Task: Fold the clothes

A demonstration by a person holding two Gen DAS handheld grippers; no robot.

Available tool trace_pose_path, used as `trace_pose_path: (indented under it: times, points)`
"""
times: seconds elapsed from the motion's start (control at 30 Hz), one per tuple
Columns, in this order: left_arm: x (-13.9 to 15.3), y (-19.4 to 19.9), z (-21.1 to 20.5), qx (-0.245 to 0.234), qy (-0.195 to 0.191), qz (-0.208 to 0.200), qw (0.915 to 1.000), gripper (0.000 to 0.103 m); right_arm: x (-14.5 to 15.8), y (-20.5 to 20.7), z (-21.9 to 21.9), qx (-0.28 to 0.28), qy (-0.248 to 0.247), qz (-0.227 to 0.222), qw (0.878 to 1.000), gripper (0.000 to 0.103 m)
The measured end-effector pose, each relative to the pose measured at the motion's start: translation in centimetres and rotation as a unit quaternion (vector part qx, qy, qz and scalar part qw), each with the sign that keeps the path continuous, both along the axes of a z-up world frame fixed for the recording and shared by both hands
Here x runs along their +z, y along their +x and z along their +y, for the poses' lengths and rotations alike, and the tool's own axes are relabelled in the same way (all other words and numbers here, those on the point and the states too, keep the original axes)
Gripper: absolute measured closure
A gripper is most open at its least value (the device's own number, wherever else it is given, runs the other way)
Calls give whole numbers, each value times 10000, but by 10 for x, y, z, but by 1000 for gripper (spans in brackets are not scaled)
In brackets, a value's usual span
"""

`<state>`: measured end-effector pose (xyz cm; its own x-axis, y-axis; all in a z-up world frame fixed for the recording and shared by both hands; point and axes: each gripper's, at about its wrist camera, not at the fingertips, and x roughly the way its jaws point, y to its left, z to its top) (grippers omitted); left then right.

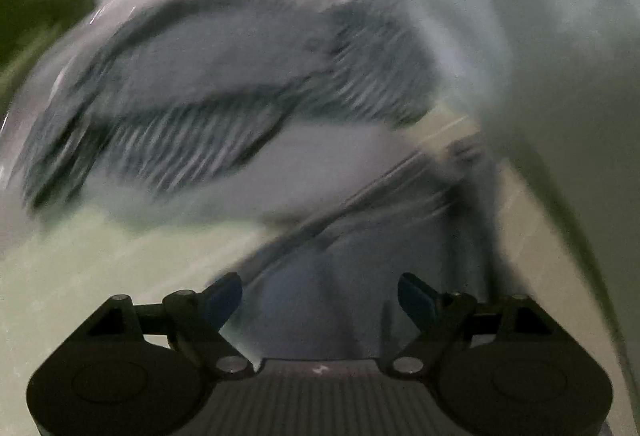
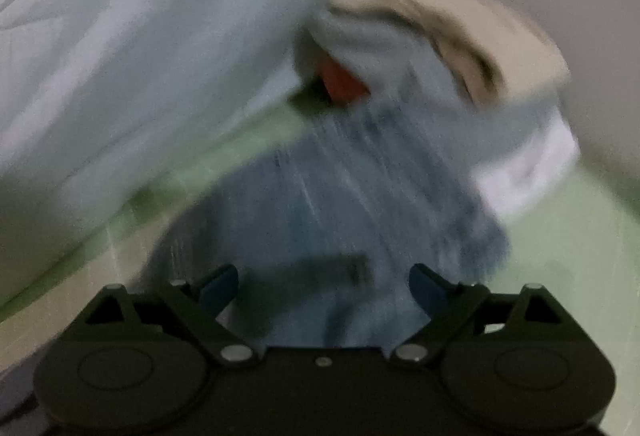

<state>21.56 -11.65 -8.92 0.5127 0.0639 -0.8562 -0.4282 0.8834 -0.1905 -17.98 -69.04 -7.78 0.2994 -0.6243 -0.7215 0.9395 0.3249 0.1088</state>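
Note:
Both views are smeared by motion. In the left wrist view a grey-blue garment (image 1: 208, 84) with dark ribbed bands lies spread on a pale surface, and part of it runs down between the fingers. My left gripper (image 1: 320, 300) is open, its blue pads (image 1: 224, 300) set wide apart over that cloth. In the right wrist view a blue denim-like garment (image 2: 360, 196) stretches from the fingers toward a pile. My right gripper (image 2: 323, 288) is open too, with cloth lying between its spread pads (image 2: 428, 288). I cannot tell whether either gripper touches the fabric.
A pile of clothes (image 2: 448, 32) with beige, light blue, orange and white pieces sits at the upper right of the right wrist view. A large pale sheet (image 2: 140, 56) fills its left side. A pale green surface (image 2: 560, 236) shows on the right. A whitish panel (image 1: 560, 76) rises on the right of the left wrist view.

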Motion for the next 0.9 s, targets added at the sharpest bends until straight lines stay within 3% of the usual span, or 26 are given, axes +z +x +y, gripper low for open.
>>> trace_pose_path:
  times: [0.1,0.3,0.37,0.4,0.43,0.47,0.53,0.57,0.67,0.7,0.77,0.9]
  points:
    - [-13,-8,7,184,-157,143,9996,17,-18,-14,18,-128,543,-337,9979,8]
    - [-14,0,-7,66,-210,-32,9998,20,-45,-11,20,-361,1454,-1061,9830,6]
    - [-13,0,-11,13,-237,-125,9996,32,-46,-9,22,-393,1464,-1197,9812,2]
    - [-12,0,-12,11,-210,-154,9997,48,-47,-7,22,-374,1468,-1200,9811,1]
    - [-11,0,-13,15,-208,-176,9996,72,-47,-3,24,-275,1461,-1155,9821,1]
    - [-11,0,-13,27,-232,-196,9995,83,-47,0,26,-177,1454,-1109,9830,1]
    - [-9,-2,-11,41,-372,-272,9989,90,-46,7,29,23,1430,-1008,9846,5]
    - [-8,-4,-10,51,-421,-329,9986,91,-46,11,35,163,1252,-763,9891,15]
    - [-2,-16,-5,-24,-445,-467,9979,92,-44,17,50,631,773,-179,9948,67]
    - [0,-21,-1,-39,-451,-497,9977,92,-43,16,55,781,685,-100,9945,79]
    - [3,-37,7,-35,-384,-512,9979,94,-40,10,62,971,629,-24,9933,87]
    - [8,-83,32,-109,-418,-561,9975,96,-34,-9,79,1055,602,84,9926,89]
